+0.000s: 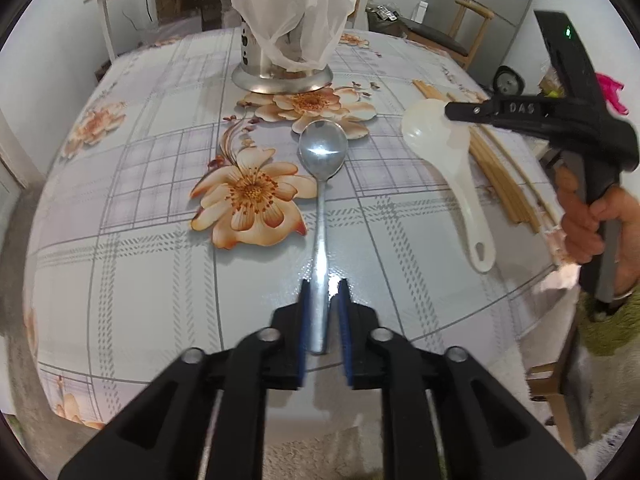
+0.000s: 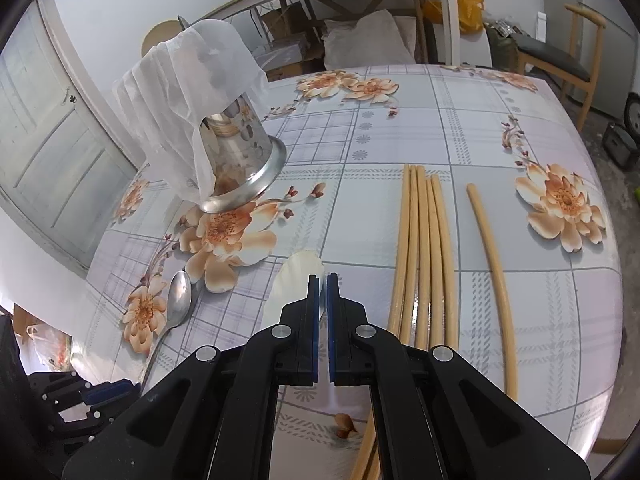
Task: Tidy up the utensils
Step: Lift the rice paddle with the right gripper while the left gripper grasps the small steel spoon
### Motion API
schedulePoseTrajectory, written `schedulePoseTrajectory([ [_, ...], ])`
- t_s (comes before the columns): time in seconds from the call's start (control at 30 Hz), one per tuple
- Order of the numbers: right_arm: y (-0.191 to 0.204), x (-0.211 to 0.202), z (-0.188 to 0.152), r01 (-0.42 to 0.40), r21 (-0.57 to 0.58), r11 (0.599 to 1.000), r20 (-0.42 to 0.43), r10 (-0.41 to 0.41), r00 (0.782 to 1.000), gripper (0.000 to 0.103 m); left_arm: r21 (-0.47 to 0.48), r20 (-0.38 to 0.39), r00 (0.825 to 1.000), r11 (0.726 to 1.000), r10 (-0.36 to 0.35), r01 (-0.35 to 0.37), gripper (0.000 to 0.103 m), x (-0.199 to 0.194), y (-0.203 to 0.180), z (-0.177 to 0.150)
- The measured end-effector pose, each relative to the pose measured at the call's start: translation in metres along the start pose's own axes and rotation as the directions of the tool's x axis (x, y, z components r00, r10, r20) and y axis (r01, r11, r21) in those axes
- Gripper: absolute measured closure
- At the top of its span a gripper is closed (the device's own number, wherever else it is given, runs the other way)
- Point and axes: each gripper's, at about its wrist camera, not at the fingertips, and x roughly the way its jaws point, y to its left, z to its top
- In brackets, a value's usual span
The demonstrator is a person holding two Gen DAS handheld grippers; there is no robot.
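The left gripper (image 1: 324, 292) points down at the table (image 1: 160, 280), its blue pads (image 1: 305, 320) standing either side of the metal spoon (image 1: 322, 200). The spoon's handle end lies between the jaws; the left pad sits against it, while a thin gap shows at the right pad, so the jaws are slightly apart and not clamped. The spoon lies flat on the flowered cloth, handle toward the gripper and bowl pointing away, face up, next to a large printed flower.

Beyond the bowl stands a perforated metal holder (image 1: 280, 72), upright, draped with a thin white bag (image 1: 292, 8).

To the right lies a white plastic spoon (image 1: 444, 152), its handle running down and to the right. The right gripper (image 1: 452, 111), held in a hand (image 1: 584, 216), has its tips at the rim of that spoon's bowl. From the right wrist view its jaws (image 2: 324, 280) stand nearly together with only a narrow slit between the pads, and the white spoon (image 2: 296, 276) sits at and under the left finger; whether the rim is pinched I cannot tell.

Just right of it lies a bundle of pale chopsticks (image 2: 424, 256), side by side, with one single chopstick (image 2: 492, 264) apart further right. The holder (image 2: 240, 152) stands far left in this view, and the metal spoon (image 2: 178, 300) lies near the lower left.
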Motion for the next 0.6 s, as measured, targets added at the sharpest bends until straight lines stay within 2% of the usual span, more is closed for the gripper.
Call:
schedulePoseTrajectory([
  [0.03,0.000,0.000,0.000,0.000,-0.001,1.000,-0.001,0.000,1.000,0.101,-0.003,0.010,1.000,1.000,-0.016,0.016,0.078,-0.003,0.002,0.000],
  [0.13,0.000,0.001,0.001,0.000,-0.002,1.000,-0.003,0.000,1.000,0.101,0.044,0.050,0.998,0.999,-0.028,0.026,0.072,-0.016,0.007,0.004],
  [0.33,0.000,0.004,0.003,-0.006,-0.009,1.000,-0.008,0.005,1.000,0.101,0.189,0.089,0.995,0.982,-0.036,0.019,0.069,-0.024,0.017,0.032],
  [0.47,0.000,0.006,0.003,-0.007,-0.008,1.000,-0.010,0.006,1.000,0.101,0.286,0.102,0.992,0.957,-0.074,0.042,0.062,-0.008,0.021,0.062],
  [0.53,-0.001,0.008,0.003,-0.008,-0.004,1.000,-0.014,0.008,1.000,0.100,0.320,0.076,0.990,0.944,-0.115,0.085,0.057,0.009,0.022,0.077],
  [0.6,-0.001,0.010,0.003,-0.008,-0.001,1.000,-0.018,0.008,1.000,0.100,0.342,0.065,0.990,0.934,-0.129,0.099,0.057,0.023,0.021,0.088],
])
